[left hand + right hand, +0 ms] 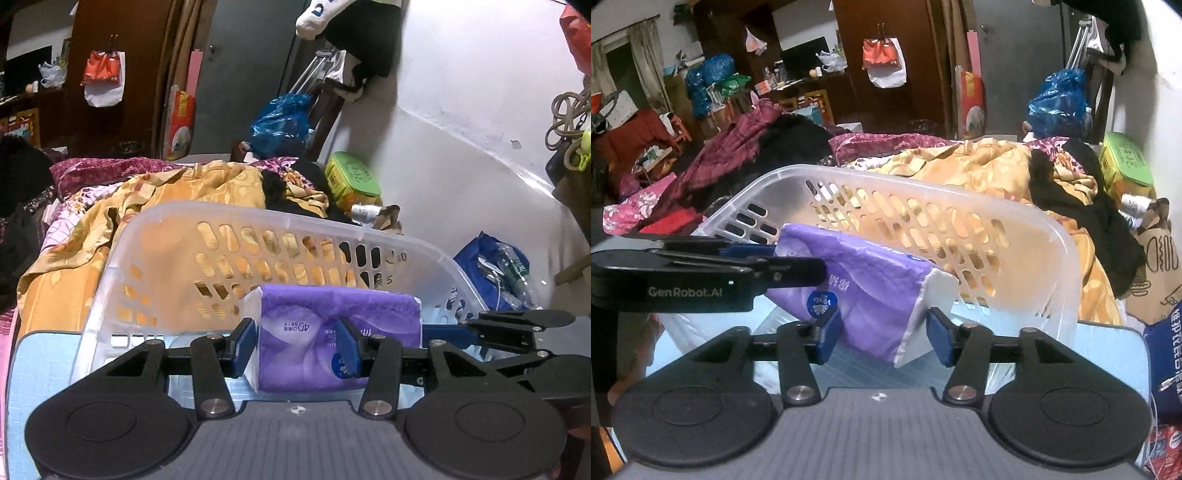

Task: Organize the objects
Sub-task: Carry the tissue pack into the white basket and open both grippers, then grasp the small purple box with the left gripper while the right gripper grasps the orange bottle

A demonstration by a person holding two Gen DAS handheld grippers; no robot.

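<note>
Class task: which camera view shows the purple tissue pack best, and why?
The right wrist view: the purple tissue pack shows its top, side and white end, tilted over the basket. The left wrist view shows only one face, partly covered by the left gripper, whose jaws pinch it.

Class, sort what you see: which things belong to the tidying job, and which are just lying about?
In the job:
purple plastic tissue pack
translucent white slotted plastic basket
left gripper
right gripper

Lying about:
golden floral blanket
green-lidded box
blue plastic bag
brown paper bag
</note>
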